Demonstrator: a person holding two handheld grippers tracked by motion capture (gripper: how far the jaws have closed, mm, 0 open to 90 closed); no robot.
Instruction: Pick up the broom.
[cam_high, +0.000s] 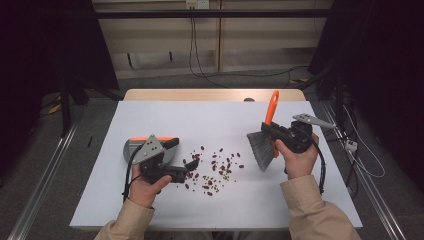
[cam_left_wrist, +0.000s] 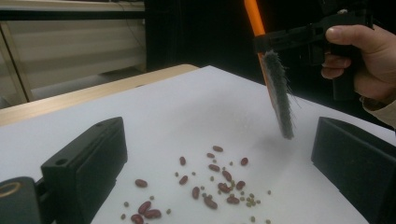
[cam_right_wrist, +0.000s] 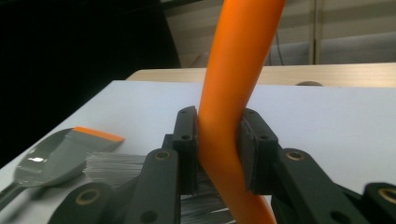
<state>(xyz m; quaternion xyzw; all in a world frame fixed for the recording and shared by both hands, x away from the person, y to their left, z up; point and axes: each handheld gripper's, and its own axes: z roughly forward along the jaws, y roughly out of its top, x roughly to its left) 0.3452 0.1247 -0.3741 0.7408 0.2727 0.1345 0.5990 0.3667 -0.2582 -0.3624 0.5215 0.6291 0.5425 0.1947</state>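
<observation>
High view, near edge first: left gripper (cam_high: 186, 169) low over the white table (cam_high: 150, 210), its jaws spread with nothing between them, aimed right at the scattered beans (cam_high: 215, 170). Beans: dark red kidney beans mixed with small green ones, loose on the table's near middle. Just behind the left gripper lies a grey dustpan (cam_high: 131, 146) with an orange edge. To the right, the right gripper (cam_high: 272, 131) pinches the brush (cam_high: 265, 135) by its orange handle, just above the bristle head. Brush is held off the table, right of the beans. Long axis runs near to far and steeply upright: grey bristles fan down and nearward-left, handle tip points up and away. Handle is smooth, curved, bright orange; bristles dense, grey, flat-trimmed.
</observation>
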